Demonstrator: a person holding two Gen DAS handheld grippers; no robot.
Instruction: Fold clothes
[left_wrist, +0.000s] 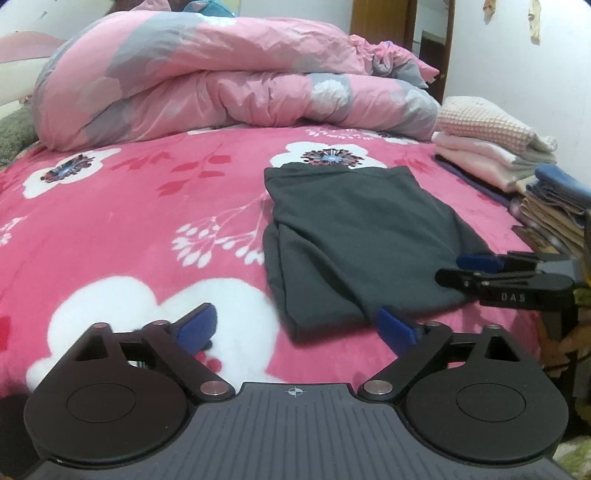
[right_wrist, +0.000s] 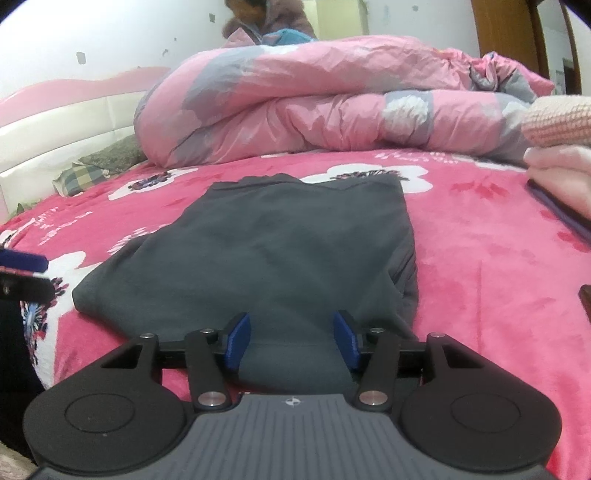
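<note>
My right hand-held gripper (right_wrist: 291, 341) is hovering half open, gripping nothing, over the near hem of the soft, light dark grey garment (right_wrist: 280, 254); my left hand-held gripper (left_wrist: 295, 326) is standing wide, empty, lower centre.

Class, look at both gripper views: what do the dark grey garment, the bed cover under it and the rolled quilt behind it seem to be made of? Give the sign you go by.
Dark grey garment: probably a matte knit, cotton-like; soft rounded folds, no sheen.
Bed cover: seems plush fleece; fuzzy, flower print soft-edged.
Quilt: thin, smooth woven shell over padding, likely; fine crinkles, slight sheen, puffy bulk.
</note>
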